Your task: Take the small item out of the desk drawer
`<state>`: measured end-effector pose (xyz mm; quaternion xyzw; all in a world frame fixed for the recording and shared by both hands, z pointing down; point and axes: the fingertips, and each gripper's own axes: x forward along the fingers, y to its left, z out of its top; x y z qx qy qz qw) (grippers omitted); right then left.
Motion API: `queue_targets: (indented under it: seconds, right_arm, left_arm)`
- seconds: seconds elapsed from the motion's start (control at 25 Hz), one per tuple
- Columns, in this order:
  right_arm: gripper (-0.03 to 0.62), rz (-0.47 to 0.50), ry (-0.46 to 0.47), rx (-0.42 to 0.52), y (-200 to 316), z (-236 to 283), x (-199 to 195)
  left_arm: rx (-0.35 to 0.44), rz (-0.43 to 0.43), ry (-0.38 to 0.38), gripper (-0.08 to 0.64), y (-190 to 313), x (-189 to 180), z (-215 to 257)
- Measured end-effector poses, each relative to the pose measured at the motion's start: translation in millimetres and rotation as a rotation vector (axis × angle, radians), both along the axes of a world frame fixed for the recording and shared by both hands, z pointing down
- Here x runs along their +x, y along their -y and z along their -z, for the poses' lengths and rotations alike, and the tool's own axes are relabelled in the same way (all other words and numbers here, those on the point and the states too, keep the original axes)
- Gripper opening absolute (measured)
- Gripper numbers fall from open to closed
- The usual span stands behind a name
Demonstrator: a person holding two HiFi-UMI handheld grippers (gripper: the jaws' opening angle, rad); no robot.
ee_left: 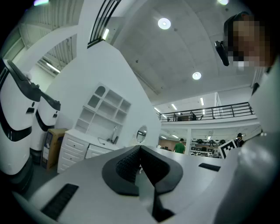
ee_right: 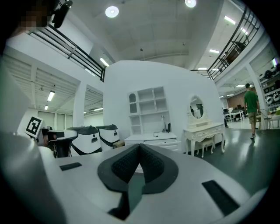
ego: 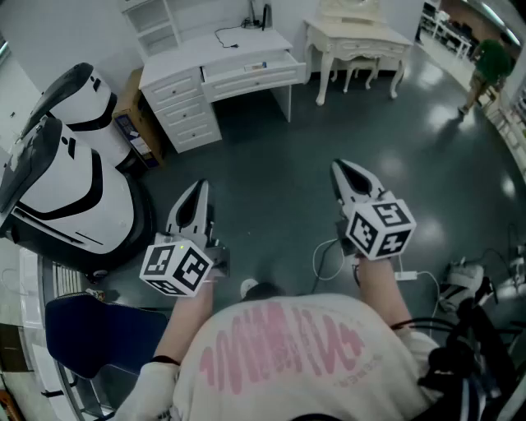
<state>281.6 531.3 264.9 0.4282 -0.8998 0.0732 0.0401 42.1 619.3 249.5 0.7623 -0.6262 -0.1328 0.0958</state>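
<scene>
Small item (ego: 259, 65): speck in open desk drawer (ego: 255, 80), 12 o'clock, well apart from grippers. Too small to identify; likely light, rigid. Pinch across middle. Left gripper (ego: 197, 191), right gripper (ego: 341, 170): jaws together, empty.

Two grippers, four pieces of furniture, two machines and one person are showing.
One left gripper (ego: 199, 187) and one right gripper (ego: 342, 168) are sitting near. Far off, one white desk (ego: 191, 57) is showing three stacked drawers (ego: 185, 107) and one wide drawer (ego: 246, 71). One shelf unit (ego: 156, 25) is standing behind it and one dressing table (ego: 355, 36) to its right. Two white pod machines (ego: 62, 193) are standing left, one blue chair (ego: 90, 329) near left and one person in green (ego: 491, 62) far right.
</scene>
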Motion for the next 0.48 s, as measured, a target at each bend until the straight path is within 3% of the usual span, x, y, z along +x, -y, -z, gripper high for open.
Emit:
queue_targets:
  seconds: [0.48]
  right_arm:
    - [0.015,0.019,-0.019,-0.055,44.1,-26.4,-11.7]
  left_arm:
    - [-0.029,0.008,-0.031,0.028,41.9,-17.7,-20.5]
